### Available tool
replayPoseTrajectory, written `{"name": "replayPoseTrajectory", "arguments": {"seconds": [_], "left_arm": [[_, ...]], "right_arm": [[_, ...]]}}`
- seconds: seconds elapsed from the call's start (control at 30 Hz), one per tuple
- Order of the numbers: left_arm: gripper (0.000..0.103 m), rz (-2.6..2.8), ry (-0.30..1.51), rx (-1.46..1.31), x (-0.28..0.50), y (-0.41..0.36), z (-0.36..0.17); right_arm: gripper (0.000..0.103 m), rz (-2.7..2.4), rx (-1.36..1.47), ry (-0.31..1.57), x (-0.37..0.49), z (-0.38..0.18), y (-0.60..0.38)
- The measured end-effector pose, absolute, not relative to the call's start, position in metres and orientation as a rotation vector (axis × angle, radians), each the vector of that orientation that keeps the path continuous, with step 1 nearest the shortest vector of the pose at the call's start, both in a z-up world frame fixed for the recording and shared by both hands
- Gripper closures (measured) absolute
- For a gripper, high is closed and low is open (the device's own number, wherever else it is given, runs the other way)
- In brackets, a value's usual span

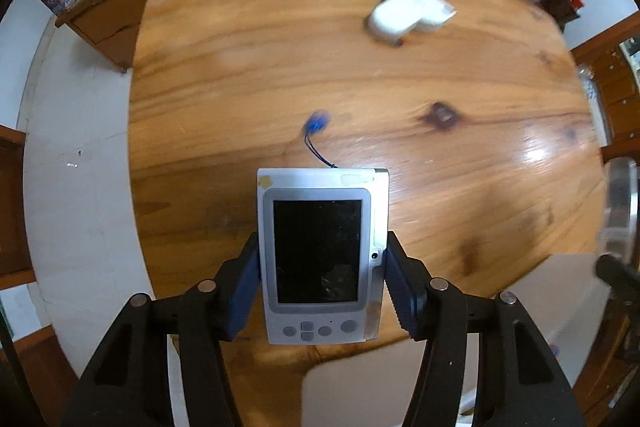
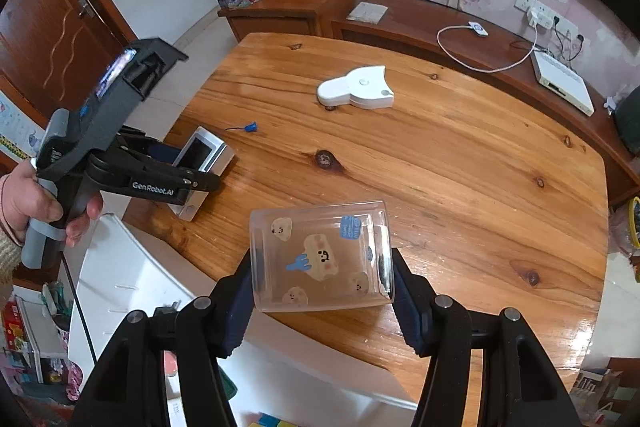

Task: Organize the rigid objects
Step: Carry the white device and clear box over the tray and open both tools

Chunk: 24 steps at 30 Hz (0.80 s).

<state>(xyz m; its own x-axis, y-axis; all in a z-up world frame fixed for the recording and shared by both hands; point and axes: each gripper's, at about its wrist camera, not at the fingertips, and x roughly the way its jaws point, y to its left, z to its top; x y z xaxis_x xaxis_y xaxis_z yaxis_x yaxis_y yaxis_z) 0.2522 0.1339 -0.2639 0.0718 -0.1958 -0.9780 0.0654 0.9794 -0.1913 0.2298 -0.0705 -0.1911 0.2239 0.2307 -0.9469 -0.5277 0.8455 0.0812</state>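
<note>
Over the glossy wooden table point(image 2: 440, 155), left tongs point(image 1: 320, 279) clamp a silver handheld device point(image 1: 320, 259); right tongs point(image 2: 322, 291) clamp a clear cartoon-printed cup point(image 2: 320, 259).

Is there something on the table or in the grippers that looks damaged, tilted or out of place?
Nothing looks damaged or spilled. The left gripper holds the silver handheld device, whose blue strap charm trails onto the wooden table. The right gripper holds the clear plastic cup. The white gadget lies alone at the far side.
</note>
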Motion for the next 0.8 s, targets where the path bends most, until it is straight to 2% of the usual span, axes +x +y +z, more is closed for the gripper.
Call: {"name": "replayPoseTrajectory", "arguments": {"seconds": [0.3,0.43,0.6,0.8], "left_arm": [[0.042,-0.243,1.321,-0.148,0.213,0.114,-0.164],[0.042,-0.265,1.3,-0.15,0.181,0.097,-0.144],[0.042,-0.269,1.304,-0.145,0.142,0.08,-0.144],[0.042,-0.253,1.361,-0.156,0.098,0.057,-0.175]], "right_arm": [[0.042,0.57,-0.247,1.174,0.201,-0.152,-0.076],[0.042,0.585,-0.248,1.157,0.176,-0.139,-0.08],[0.042,0.591,-0.261,1.172,0.137,-0.141,-0.089],[0.042,0.545,-0.3,1.224,0.102,-0.172,-0.101]]}}
